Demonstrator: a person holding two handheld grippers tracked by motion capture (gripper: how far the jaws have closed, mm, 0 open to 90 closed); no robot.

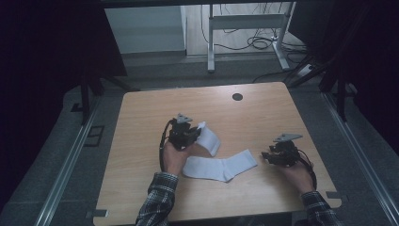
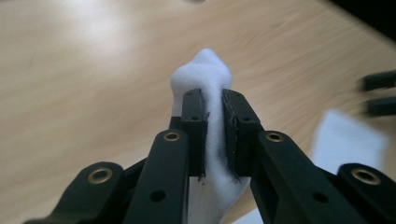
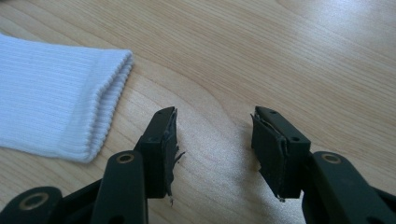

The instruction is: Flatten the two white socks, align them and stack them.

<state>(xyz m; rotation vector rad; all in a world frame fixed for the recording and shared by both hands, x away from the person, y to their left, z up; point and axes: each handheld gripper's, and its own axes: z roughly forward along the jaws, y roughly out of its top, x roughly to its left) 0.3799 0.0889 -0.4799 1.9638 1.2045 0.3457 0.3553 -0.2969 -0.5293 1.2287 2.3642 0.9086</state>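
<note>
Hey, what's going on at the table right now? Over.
Left gripper shut on white sock. Right gripper open, beside sock's cuff. Nothing in the way.

The right tool (image 3: 215,140) is hovering low over the desk (image 3: 280,56), its two black jaws rising from the bottom edge and standing well apart with bare light wood grain showing between them. The inner pad of each jaw is looking worn, with frayed bits hanging off its edges. Nothing is sitting between the jaws. To the left, a white sock (image 3: 51,93) is lying flat on the desk, its ribbed cuff end pointing toward the tool and ending near the left jaw without touching it. The sock is running out past the left edge. Soft light is glancing off the desk at the upper right.
</note>
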